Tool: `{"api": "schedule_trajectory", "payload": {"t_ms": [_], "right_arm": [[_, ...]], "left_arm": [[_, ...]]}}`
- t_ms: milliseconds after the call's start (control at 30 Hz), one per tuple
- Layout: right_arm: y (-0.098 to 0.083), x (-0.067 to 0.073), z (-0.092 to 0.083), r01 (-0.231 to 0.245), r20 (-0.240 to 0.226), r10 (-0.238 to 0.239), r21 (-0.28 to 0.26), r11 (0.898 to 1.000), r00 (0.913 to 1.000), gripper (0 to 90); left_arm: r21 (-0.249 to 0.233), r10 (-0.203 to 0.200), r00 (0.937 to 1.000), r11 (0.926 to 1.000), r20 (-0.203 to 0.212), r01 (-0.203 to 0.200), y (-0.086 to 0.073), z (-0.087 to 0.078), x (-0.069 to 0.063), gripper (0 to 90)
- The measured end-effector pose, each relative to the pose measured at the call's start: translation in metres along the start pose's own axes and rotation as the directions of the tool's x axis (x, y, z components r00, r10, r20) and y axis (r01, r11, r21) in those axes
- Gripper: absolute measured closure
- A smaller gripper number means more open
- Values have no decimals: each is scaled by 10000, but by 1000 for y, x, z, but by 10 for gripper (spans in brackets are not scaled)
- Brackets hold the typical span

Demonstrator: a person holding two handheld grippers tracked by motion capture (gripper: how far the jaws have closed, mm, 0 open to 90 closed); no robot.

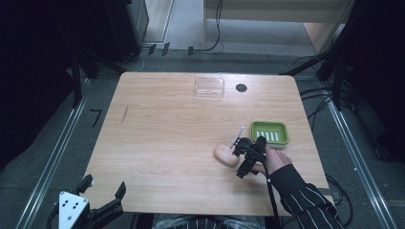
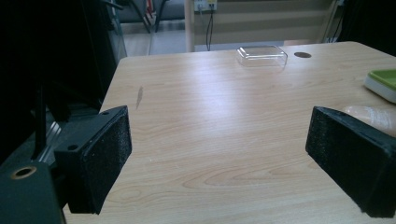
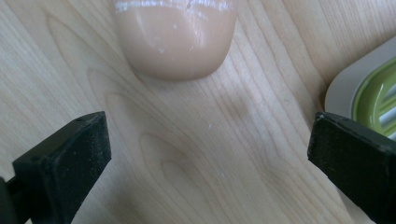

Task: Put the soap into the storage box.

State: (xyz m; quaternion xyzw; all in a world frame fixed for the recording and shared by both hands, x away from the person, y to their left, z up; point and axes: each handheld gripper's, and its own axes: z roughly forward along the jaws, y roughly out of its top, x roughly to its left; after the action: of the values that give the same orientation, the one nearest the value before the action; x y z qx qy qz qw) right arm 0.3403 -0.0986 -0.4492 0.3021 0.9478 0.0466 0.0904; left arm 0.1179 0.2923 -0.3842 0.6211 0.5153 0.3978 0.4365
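A peach bar of soap [image 1: 225,154] lies on the wooden table [image 1: 162,143], just left of a green soap dish [image 1: 270,133]. My right gripper [image 1: 249,152] hovers low over the table beside the soap, jaws wide open and nothing between them; in the right gripper view the soap [image 3: 175,39] lies ahead of the jaws and the dish's rim [image 3: 343,88] is at the right. My left gripper [image 1: 102,187] hangs open off the table's near left corner. In the left gripper view the soap [image 2: 371,115] and dish [image 2: 384,84] sit far right.
A clear plastic lid or box [image 1: 209,87] rests near the table's far edge, with a round cable hole [image 1: 241,88] beside it. Dark stands and cables surround the table. A dark streak [image 1: 125,113] marks the left of the tabletop.
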Motion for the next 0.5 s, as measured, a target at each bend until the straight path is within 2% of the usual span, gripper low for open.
{"api": "schedule_trajectory", "payload": {"t_ms": [267, 400, 500], "right_arm": [[11, -1, 1, -112, -368, 107, -142, 9998, 9993, 1], [18, -2, 2, -194, -412, 188, -127, 9997, 9990, 1], [22, -2, 4, -50, -399, 48, -49, 10000, 9992, 1]], "left_arm": [[-2, 24, 10000, 10000, -11, -24, 0, 0, 0, 72], [-46, -48, 10000, 10000, -7, 48, -1, -1, 0, 72], [-38, -23, 10000, 10000, -22, 23, -1, 0, 0, 72]]}}
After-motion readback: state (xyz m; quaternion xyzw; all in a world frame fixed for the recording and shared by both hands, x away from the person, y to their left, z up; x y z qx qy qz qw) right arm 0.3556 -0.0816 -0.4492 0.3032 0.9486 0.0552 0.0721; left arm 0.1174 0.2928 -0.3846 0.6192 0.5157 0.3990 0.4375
